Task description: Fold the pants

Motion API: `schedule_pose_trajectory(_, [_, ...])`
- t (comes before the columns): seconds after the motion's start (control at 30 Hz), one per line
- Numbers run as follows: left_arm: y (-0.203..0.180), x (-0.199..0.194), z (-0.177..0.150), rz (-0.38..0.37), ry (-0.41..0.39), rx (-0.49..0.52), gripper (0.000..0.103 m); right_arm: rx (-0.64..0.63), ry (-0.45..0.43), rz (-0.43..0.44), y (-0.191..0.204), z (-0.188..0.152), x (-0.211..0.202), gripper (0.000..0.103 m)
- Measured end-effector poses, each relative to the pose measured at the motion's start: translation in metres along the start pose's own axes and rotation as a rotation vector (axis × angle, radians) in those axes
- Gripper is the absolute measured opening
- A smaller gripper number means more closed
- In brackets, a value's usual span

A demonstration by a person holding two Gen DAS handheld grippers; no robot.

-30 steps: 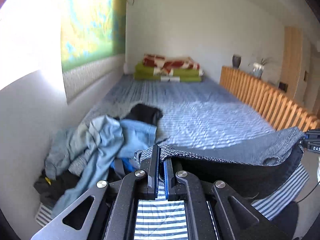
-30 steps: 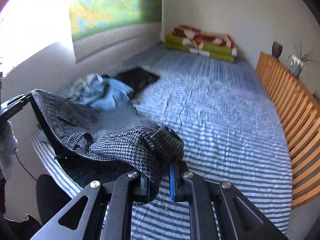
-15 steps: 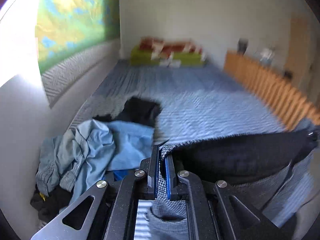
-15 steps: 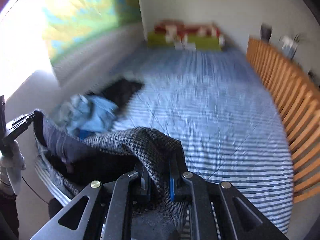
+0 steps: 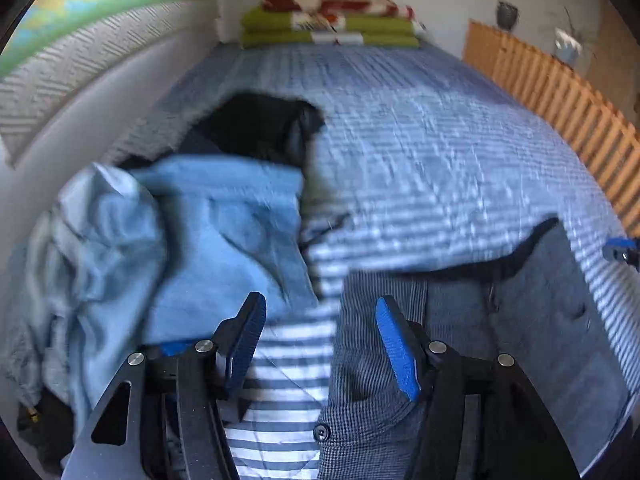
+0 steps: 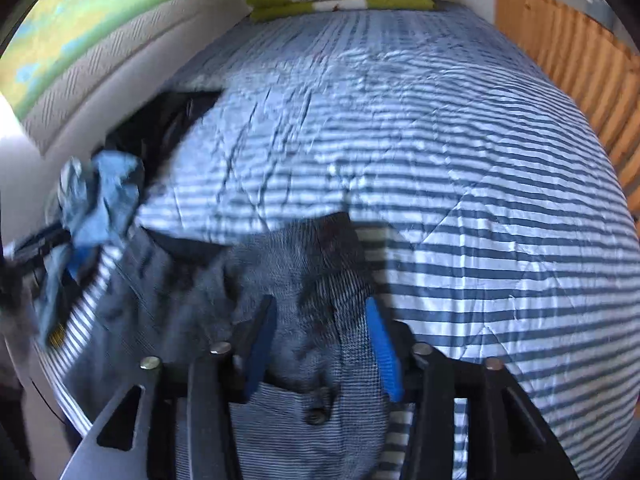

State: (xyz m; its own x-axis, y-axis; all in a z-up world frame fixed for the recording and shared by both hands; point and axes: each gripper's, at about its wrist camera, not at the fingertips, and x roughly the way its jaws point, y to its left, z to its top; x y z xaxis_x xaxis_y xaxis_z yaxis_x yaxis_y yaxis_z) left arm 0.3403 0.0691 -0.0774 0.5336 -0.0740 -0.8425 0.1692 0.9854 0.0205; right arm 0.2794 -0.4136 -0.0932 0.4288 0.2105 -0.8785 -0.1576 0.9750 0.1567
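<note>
The pants [image 5: 472, 320], lower centre, are a fine grey-and-black check; the bedspread [image 6: 460, 184] has blue and white stripes. At left lies a light-blue garment [image 5: 192, 240] with a black one [image 5: 256, 124] above it. Green blankets [image 5: 332, 28] under a red-and-white one sit top centre, orange slats [image 5: 560, 96] at right.

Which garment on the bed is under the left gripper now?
The grey checked pants, spread flat on the striped bedspread; the light blue clothes and black garment lie crumpled by the wall.
</note>
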Motion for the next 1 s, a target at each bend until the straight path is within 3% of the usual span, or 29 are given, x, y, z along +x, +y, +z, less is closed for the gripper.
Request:
schedule_pose_trajectory(0.1, [0.0, 0.037, -0.011, 0.023, 0.063, 0.012, 0.061, -0.039, 0.031, -0.027, 0.006, -0.002, 0.028, 0.048])
schedule_pose_trajectory(0.17, [0.003, 0.058, -0.014, -0.023, 0.101, -0.027, 0.061, -0.038, 0.049, -0.003, 0.012, 0.002, 0.047, 0.048])
schedule_pose_trajectory(0.23, [0.002, 0.068, -0.015, -0.015, 0.102, -0.032, 0.063, -0.042, 0.068, -0.017, 0.019, 0.008, 0.063, 0.056])
schedule_pose_trajectory(0.47, [-0.011, 0.085, -0.01, -0.023, 0.115, 0.001, 0.066, -0.095, 0.112, -0.116, 0.034, 0.023, 0.101, 0.056])
schedule_pose_trajectory(0.6, [-0.013, 0.089, -0.007, -0.024, 0.124, 0.001, 0.066, -0.129, 0.119, -0.174, 0.041, 0.021, 0.112, 0.038])
schedule_pose_trajectory(0.7, [-0.014, 0.087, -0.005, -0.018, 0.124, 0.008, 0.066, -0.13, 0.1, -0.195, 0.039, 0.022, 0.107, 0.016])
schedule_pose_trajectory(0.73, [-0.014, 0.086, -0.005, -0.018, 0.125, 0.011, 0.066, -0.115, 0.096, -0.18, 0.037, 0.022, 0.104, 0.003])
schedule_pose_trajectory(1.0, [-0.004, 0.08, 0.0, -0.025, 0.115, -0.017, 0.068, -0.033, 0.022, -0.067, 0.007, 0.021, 0.058, 0.002])
